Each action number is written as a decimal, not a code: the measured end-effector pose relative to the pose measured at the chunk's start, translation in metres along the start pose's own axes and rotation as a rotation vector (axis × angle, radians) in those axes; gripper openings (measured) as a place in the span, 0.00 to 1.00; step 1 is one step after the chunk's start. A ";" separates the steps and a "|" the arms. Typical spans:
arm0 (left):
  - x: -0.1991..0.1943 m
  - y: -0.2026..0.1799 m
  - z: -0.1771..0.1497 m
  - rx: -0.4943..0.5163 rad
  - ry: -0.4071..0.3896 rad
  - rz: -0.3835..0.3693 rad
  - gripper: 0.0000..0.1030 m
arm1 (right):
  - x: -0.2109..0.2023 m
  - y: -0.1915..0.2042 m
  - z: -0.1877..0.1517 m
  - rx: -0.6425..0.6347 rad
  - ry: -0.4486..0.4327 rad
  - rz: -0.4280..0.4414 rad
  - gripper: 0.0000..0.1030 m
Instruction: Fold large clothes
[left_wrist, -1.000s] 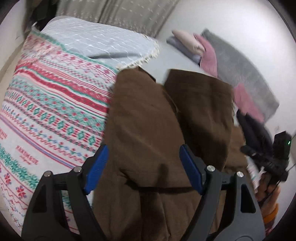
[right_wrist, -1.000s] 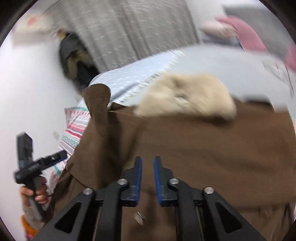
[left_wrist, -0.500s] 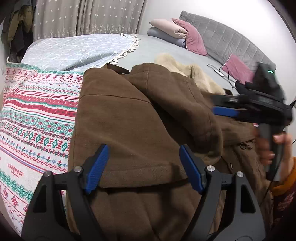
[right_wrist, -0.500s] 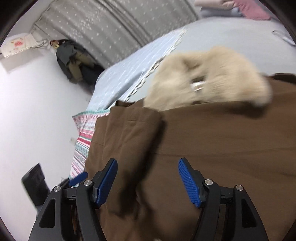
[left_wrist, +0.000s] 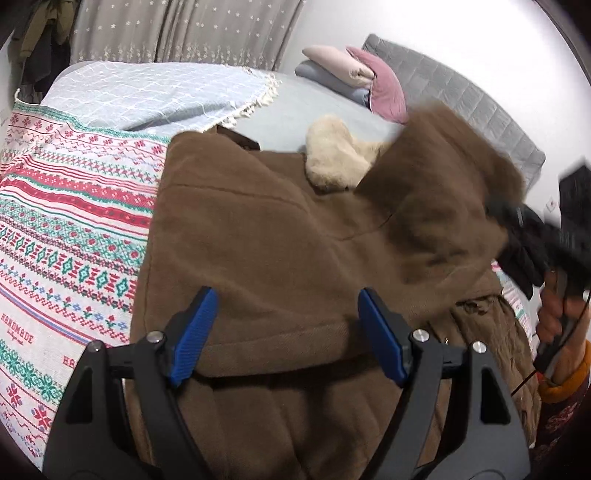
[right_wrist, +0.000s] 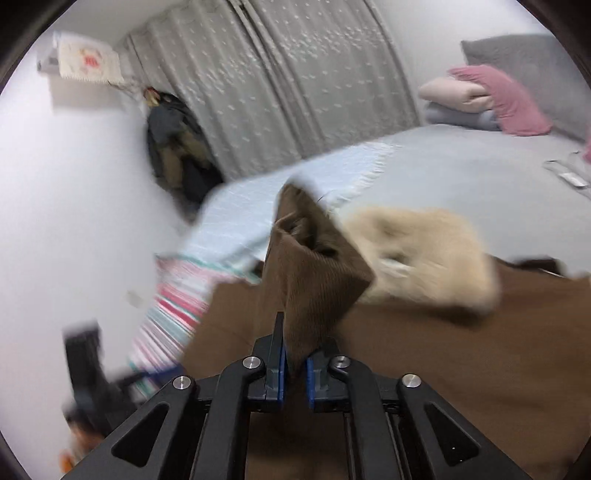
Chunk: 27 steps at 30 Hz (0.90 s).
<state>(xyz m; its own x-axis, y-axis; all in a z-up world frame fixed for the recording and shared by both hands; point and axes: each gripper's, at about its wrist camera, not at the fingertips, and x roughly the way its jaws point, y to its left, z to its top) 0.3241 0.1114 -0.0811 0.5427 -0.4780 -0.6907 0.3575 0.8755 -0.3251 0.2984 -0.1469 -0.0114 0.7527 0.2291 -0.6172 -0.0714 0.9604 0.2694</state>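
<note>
A large brown coat (left_wrist: 280, 236) with a cream fur collar (left_wrist: 336, 155) lies on the bed, one sleeve folded across its body. My left gripper (left_wrist: 288, 332) is open just above the coat's near part, holding nothing. My right gripper (right_wrist: 294, 363) is shut on the brown sleeve cuff (right_wrist: 310, 273) and holds it up above the coat (right_wrist: 461, 332). In the left wrist view the right gripper (left_wrist: 532, 236) is a dark blur at the right edge with the lifted sleeve (left_wrist: 443, 177).
A patterned red, green and white blanket (left_wrist: 62, 229) and a pale blue throw (left_wrist: 147, 92) cover the bed's left side. Folded pillows (left_wrist: 354, 74) lie by the grey headboard (left_wrist: 461, 96). Curtains (right_wrist: 288, 81) and hanging clothes (right_wrist: 173, 147) stand at the back wall.
My right gripper has gone from open to shut on the sleeve cuff and lifted it. The left gripper has stayed open over the coat.
</note>
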 end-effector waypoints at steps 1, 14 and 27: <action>0.002 -0.001 0.000 0.009 0.012 0.005 0.77 | -0.005 -0.014 -0.015 0.003 0.062 -0.024 0.16; 0.000 -0.004 0.001 0.018 -0.029 0.017 0.77 | 0.007 -0.099 -0.034 0.220 0.170 -0.040 0.64; 0.012 0.025 -0.001 -0.119 -0.016 0.038 0.60 | 0.013 -0.065 -0.016 0.019 -0.090 -0.204 0.07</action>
<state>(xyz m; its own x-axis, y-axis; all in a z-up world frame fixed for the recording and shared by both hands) 0.3386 0.1276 -0.0986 0.5666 -0.4448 -0.6936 0.2440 0.8946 -0.3743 0.3024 -0.2041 -0.0489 0.8055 0.0144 -0.5924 0.1004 0.9819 0.1603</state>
